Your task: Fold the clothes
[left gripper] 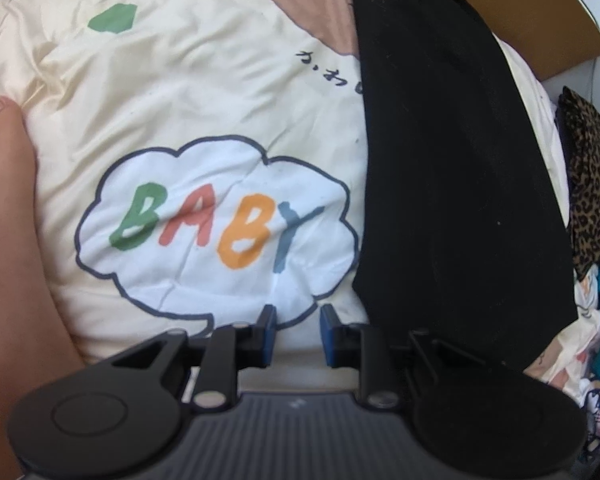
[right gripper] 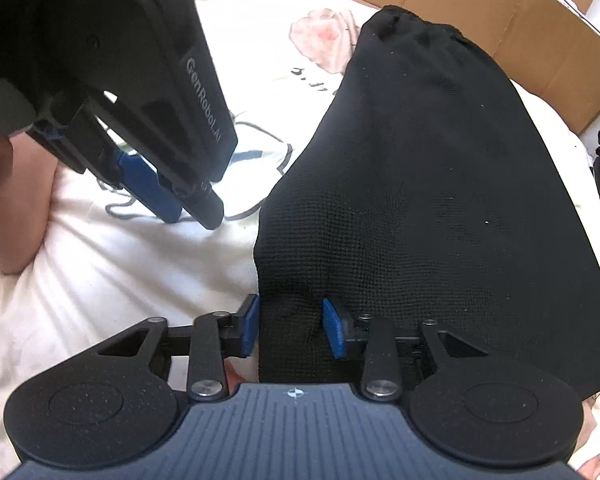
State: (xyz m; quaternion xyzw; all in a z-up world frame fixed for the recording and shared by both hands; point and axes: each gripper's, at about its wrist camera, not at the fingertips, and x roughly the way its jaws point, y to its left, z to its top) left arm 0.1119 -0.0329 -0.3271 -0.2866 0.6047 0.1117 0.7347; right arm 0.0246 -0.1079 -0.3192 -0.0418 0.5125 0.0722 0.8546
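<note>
Hiding near hem: right tool (right gripper: 290,326), pads flanking black garment (right gripper: 440,184).

The cream quilt cover (left gripper: 180,92) is carrying a white cloud print (left gripper: 216,228) reading "BABY" in green, red, orange and blue letters. Small black Japanese characters (left gripper: 328,68) are showing above it, partly hidden by a black garment (left gripper: 452,184). The left gripper (right gripper: 188,208) is bearing "GenRobot.AI" in grey lettering along its side.

Open cream bedcover (left gripper: 204,92) lies clear left of the black garment (left gripper: 452,168). Passage is blocked rightward by a clothes pile (left gripper: 588,184), rearward by cardboard (right gripper: 500,12).
</note>
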